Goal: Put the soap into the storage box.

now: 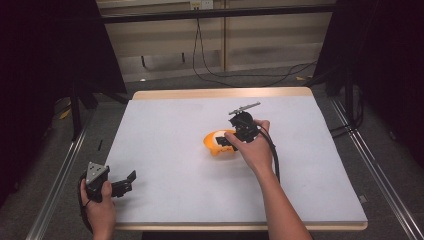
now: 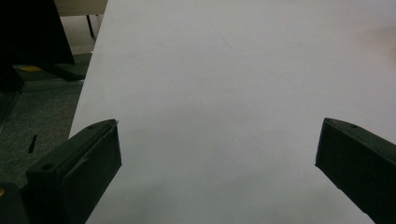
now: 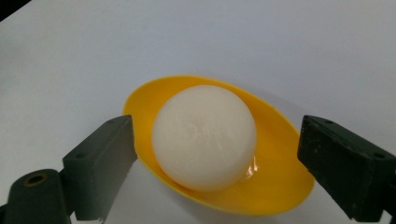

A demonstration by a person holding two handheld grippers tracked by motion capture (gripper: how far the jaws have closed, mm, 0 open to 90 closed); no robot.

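White table [image 1: 165,150], mid-frame: white ball [image 3: 204,136] already in yellow dish [image 3: 275,186], right gripper [image 3: 215,163] half-open, released, withdrawal left.

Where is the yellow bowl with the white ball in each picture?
High view: the yellow bowl sits mid-table, just left of the right hand-held gripper.
Right gripper view: the bowl is low in the centre between the jaws, with the white ball in it.
Left gripper view: bare table.
Shared landmark: the white table.
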